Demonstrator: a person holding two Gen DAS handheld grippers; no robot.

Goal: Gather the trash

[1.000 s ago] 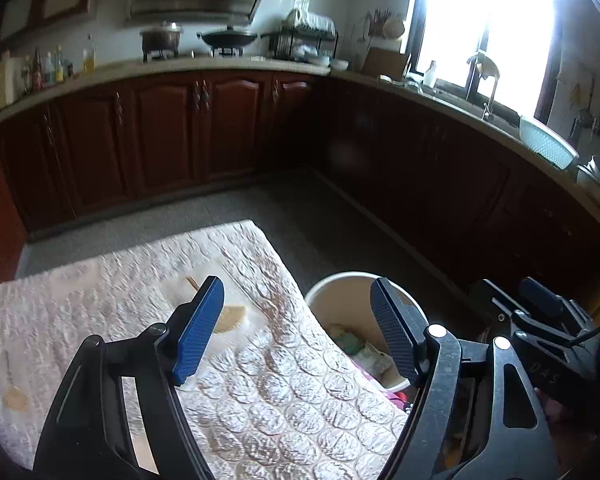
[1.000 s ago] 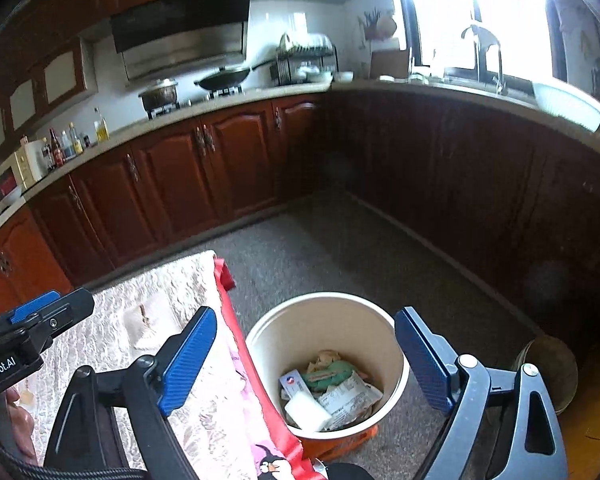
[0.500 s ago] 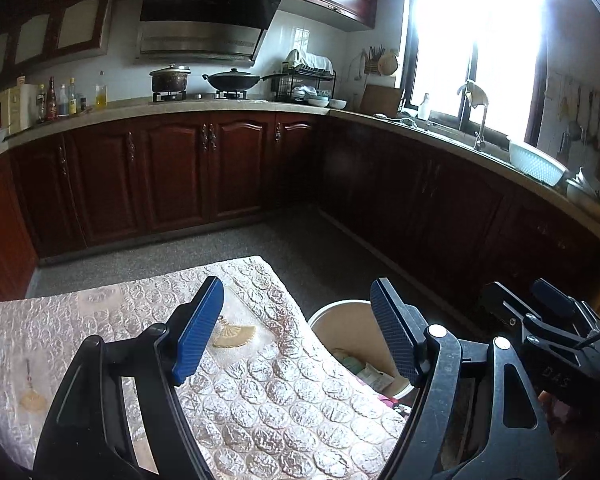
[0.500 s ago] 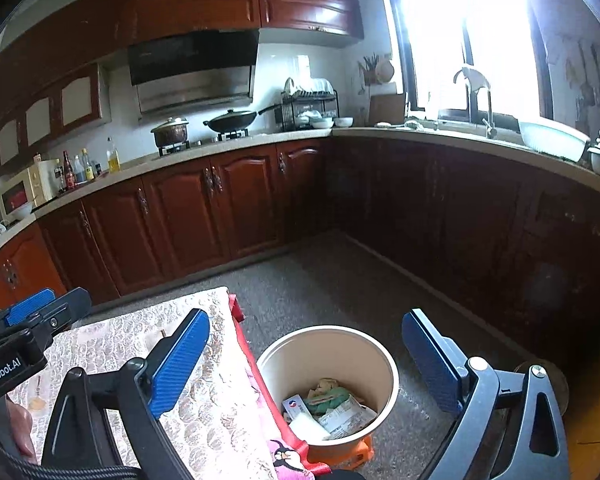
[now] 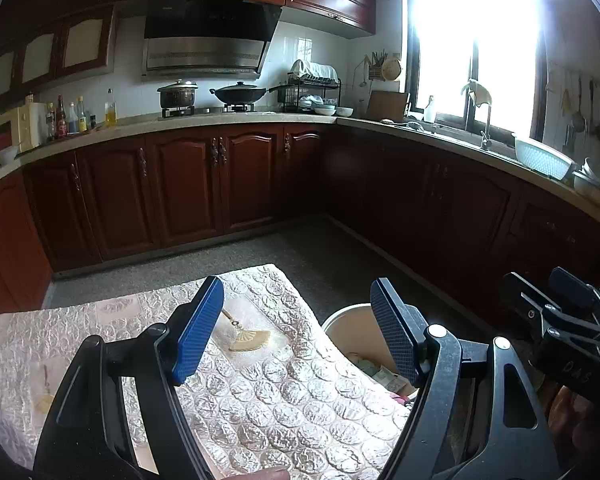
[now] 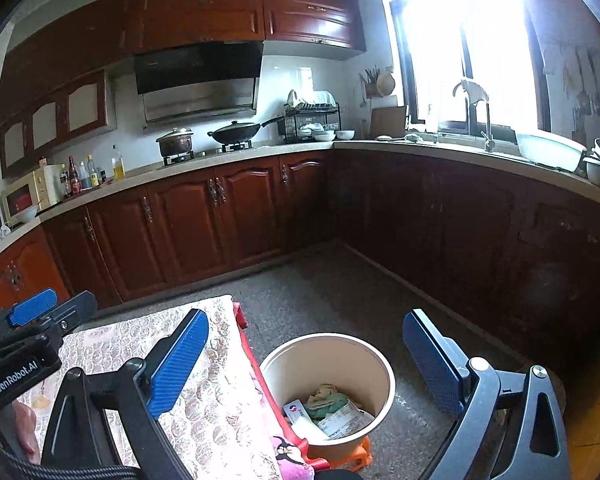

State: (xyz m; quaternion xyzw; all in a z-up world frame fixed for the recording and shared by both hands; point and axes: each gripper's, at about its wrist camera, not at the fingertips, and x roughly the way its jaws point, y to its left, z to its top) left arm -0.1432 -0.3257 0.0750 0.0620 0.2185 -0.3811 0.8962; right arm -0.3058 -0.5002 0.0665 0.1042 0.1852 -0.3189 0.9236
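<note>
A: Right, start with the left gripper (image 5: 296, 330) — what is it doing?

B: Its blue-padded jaws stand apart with nothing between them, over the near end of the counter (image 5: 308, 408), which is covered by a silvery quilted cloth. On that cloth, just beyond the left jaw at about 11 o'clock, lies a small yellow fan-shaped scrap (image 5: 249, 340). A second small yellowish bit (image 5: 44, 402) lies far over at 9 o'clock; I cannot tell what it is.

A: And the right gripper (image 6: 306, 362)?

B: Spread wide, empty too; its jaws have just been opening further, with nothing held in them. It hangs above the floor at the counter's right edge.

A: Where is the trash?

B: In the round cream plastic bin (image 6: 384, 364), on the grey speckled floor (image 6: 340, 292) just beside the counter. From the right wrist view it sits between the jaws, low at 6 o'clock. Inside it lie crumpled wrappers and paper (image 6: 332, 410). An orange object (image 6: 360, 454) shows under the bin's base; what it is I cannot tell.

A: And further out?

B: Dark red wooden cabinets (image 6: 228, 220) run around from 9 to 3 o'clock, with a black wok (image 6: 236, 132) on the stove at 12 and a bright window (image 6: 460, 48) at 2.
</note>
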